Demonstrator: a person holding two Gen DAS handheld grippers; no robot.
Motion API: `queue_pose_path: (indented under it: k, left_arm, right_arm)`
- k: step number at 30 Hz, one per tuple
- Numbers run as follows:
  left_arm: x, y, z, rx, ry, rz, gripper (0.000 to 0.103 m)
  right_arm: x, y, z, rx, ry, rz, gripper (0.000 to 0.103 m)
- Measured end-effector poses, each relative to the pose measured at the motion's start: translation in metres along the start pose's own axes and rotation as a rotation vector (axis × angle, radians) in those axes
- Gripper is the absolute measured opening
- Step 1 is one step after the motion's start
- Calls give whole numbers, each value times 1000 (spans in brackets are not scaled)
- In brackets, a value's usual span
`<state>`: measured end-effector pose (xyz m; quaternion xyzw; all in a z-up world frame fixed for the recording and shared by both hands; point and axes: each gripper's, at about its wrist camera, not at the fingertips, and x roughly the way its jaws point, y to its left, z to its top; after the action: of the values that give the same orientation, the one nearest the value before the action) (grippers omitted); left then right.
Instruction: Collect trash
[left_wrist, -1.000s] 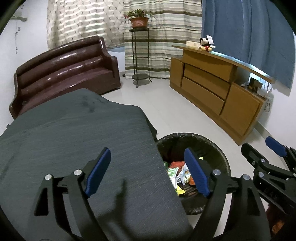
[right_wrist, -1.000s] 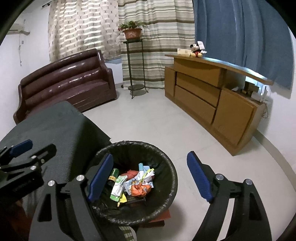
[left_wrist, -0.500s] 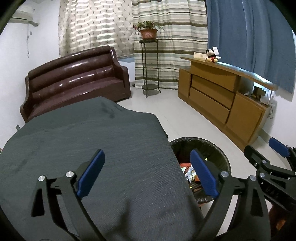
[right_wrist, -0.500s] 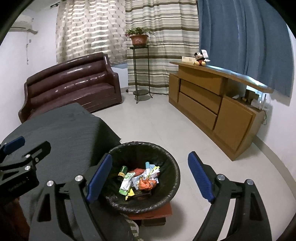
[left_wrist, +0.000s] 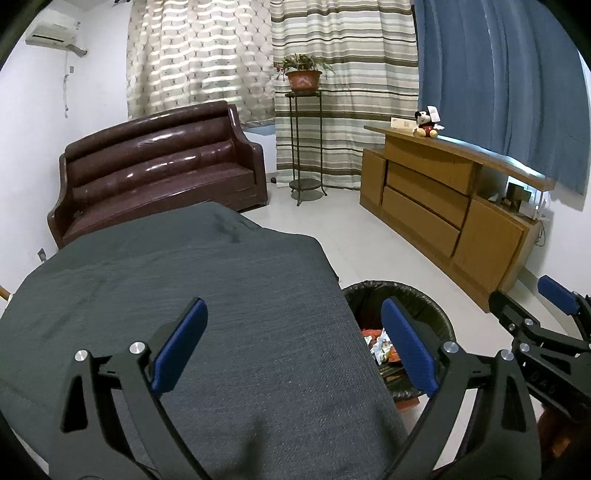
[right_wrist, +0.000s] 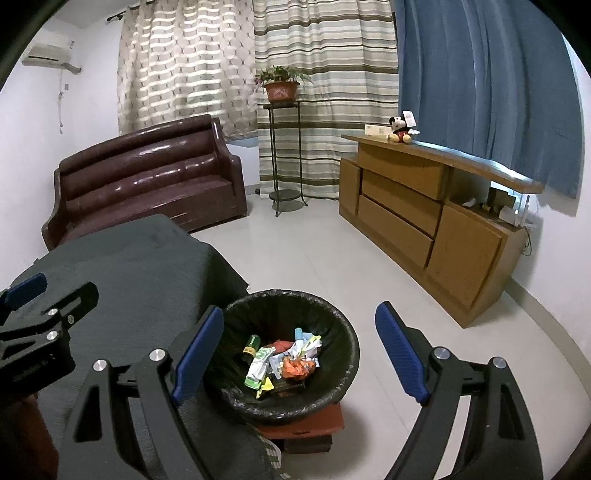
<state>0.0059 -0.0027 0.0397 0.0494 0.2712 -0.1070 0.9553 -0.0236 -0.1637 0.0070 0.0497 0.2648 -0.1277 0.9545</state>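
A round bin with a black liner (right_wrist: 332, 328) stands on the floor beside a table under a dark grey cloth (left_wrist: 207, 295); the bin also shows in the left wrist view (left_wrist: 424, 299). Wrappers and a small green bottle (right_wrist: 284, 362) lie inside it. My left gripper (left_wrist: 293, 347) is open and empty above the cloth, near the table's right edge. My right gripper (right_wrist: 299, 354) is open and empty above the bin. Each gripper shows at the edge of the other's view.
A brown leather sofa (left_wrist: 155, 173) stands against the far wall. A metal plant stand (left_wrist: 304, 144) with a potted plant is by the curtains. A wooden sideboard (left_wrist: 447, 206) runs along the right wall. The bin sits on a low reddish stool (right_wrist: 306, 428).
Both grippers have risen and pulled back from the bin, which looks smaller and lower in both views. Both stay open and empty.
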Motion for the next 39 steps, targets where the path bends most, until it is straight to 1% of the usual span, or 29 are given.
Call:
queue_pose_path:
  k: [7,39]
  left_arm:
    - [0,-1,0,-2,1,-2,93]
    - [-1,0,-1,-5,9,-5,93]
  right_arm:
    - [-2,2,1,-2,-11,-3,82]
    - [2,-1,1,1,-1,-6,82]
